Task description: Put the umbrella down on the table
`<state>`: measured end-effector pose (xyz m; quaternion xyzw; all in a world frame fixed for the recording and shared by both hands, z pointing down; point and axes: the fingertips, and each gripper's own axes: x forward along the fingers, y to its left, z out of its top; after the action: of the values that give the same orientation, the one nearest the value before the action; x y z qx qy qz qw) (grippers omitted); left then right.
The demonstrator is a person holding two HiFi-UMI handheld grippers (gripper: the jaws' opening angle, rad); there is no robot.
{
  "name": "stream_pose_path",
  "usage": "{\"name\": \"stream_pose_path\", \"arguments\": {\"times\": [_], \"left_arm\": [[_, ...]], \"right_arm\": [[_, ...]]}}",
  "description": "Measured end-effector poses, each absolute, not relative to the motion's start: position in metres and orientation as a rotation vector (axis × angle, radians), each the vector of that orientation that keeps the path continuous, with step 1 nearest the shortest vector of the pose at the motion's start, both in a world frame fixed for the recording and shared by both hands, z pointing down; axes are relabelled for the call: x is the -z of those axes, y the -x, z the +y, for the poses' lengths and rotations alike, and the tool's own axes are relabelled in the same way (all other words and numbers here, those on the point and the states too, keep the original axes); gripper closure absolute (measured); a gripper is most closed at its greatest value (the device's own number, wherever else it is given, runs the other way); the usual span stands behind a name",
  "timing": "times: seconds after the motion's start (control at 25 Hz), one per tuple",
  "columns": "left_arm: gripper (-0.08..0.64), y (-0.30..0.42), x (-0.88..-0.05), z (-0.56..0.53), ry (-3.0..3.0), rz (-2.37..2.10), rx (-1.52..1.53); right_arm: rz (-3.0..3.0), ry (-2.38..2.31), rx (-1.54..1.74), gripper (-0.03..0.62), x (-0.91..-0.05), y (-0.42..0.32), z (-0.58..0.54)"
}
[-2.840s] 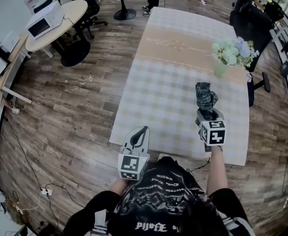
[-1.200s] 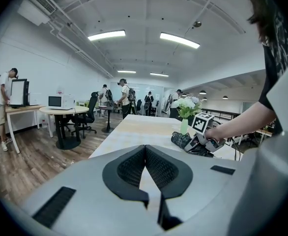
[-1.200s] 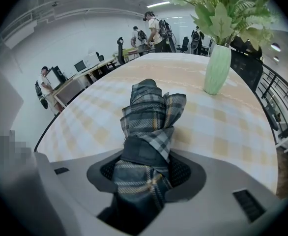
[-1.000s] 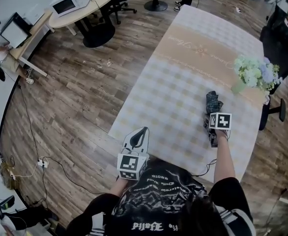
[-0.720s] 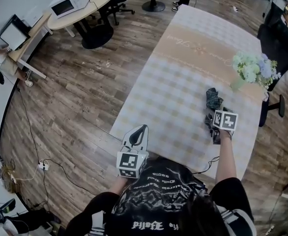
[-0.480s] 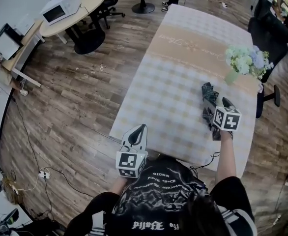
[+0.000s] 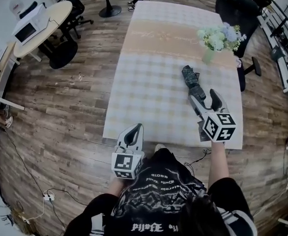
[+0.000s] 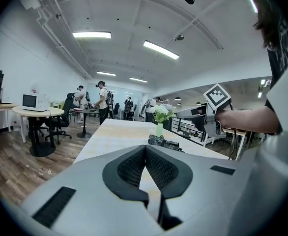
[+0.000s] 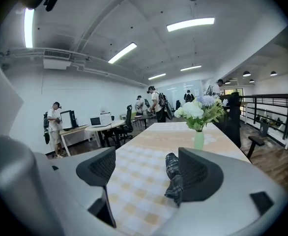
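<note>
A folded dark plaid umbrella [image 7: 192,84] lies flat on the checked tablecloth of the long table [image 7: 149,87], just in front of the flower vase. My right gripper [image 7: 203,97] hangs above and just behind the umbrella's near end. Its jaws stand wide, are closing slightly, and hold nothing. In the right gripper view the umbrella [image 9: 174,177] rests on the table below and beyond the right gripper [image 9: 146,156]. My left gripper [image 7: 135,130] is shut and empty at the table's near edge. The left gripper view shows the left gripper [image 8: 145,149], the umbrella [image 8: 162,142] and the raised right gripper [image 8: 182,113].
A green vase of pale flowers [image 7: 216,37] stands at the table's right side, close behind the umbrella. A round table with a microwave [image 7: 28,27] is at far left, with office chairs [image 7: 235,6] at far right. Several people stand far off past the table's end.
The right gripper has let go of the umbrella, opened, and lifted up and back toward me. The umbrella now lies alone on the table. The left gripper has shifted a little.
</note>
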<state>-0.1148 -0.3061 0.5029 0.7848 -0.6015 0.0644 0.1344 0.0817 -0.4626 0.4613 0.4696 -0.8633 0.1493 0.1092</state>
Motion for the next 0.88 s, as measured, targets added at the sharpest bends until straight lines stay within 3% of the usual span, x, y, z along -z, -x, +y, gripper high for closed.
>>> {"name": "stream_pose_path", "arguments": {"times": [0.36, 0.6, 0.88], "left_arm": [[0.540, 0.110, -0.489, -0.291, -2.395, -1.648, -0.163], [0.540, 0.085, -0.489, -0.291, -2.436, -1.610, -0.175], [0.540, 0.099, -0.482, -0.274, -2.483, -1.576, -0.177]], "right_arm": [[-2.499, -1.509, -0.313, 0.186, -0.458, -0.080, -0.367], [-2.503, -1.576, -0.377, 0.186, -0.478, -0.102, -0.325], [-2.478, -1.598, -0.454, 0.186, -0.495, -0.072, -0.276]]}}
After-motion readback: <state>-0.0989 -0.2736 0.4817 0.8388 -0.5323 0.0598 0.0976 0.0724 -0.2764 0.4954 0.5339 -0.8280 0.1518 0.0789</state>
